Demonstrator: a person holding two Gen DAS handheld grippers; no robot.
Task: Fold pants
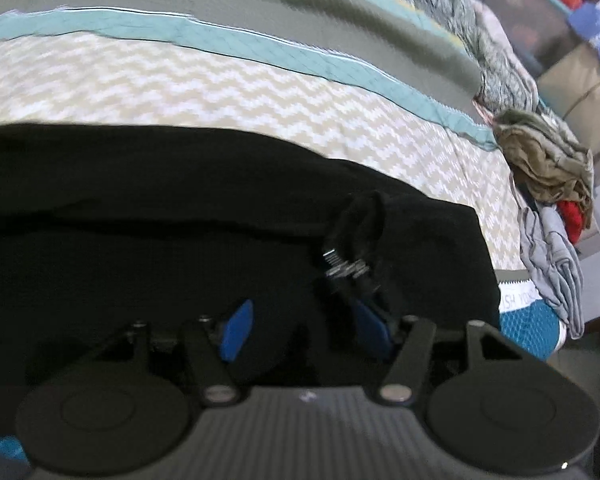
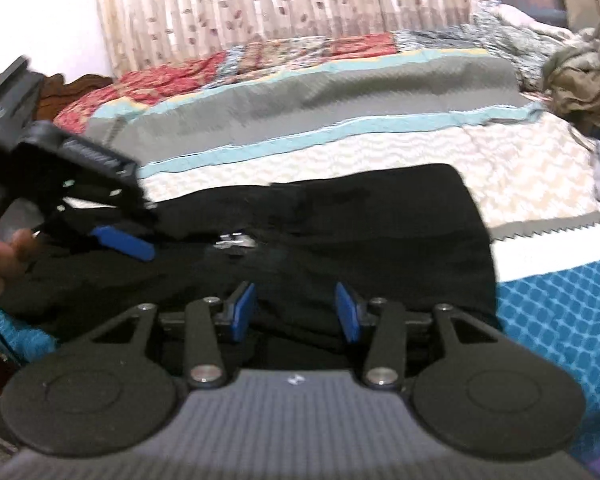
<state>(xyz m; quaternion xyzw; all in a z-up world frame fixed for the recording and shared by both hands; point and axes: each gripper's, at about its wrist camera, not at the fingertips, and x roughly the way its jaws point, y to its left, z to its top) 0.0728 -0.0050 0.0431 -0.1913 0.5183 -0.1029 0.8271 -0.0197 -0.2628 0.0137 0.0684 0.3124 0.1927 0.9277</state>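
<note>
- My left wrist camera sits just behind my left gripper (image 1: 300,320) and looks steeply down, close over the black folded fabric pants (image 1: 140,200), with the chevron-patterned quilted bedspread (image 1: 220,88) beyond.
- My right wrist camera rides behind my right gripper (image 2: 296,312), tilted less steeply, facing across the bed toward the floral pleated curtain (image 2: 280,0).
- Both views share the pants, the bedspread and the crumpled olive cloth heap (image 1: 548,160); the right view also catches my left gripper at its left edge.

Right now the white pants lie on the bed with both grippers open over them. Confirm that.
Wrong colour: the pants are black, not white, as the right wrist view shows. They do lie on the bed, with the left gripper and right gripper open over them.
</note>
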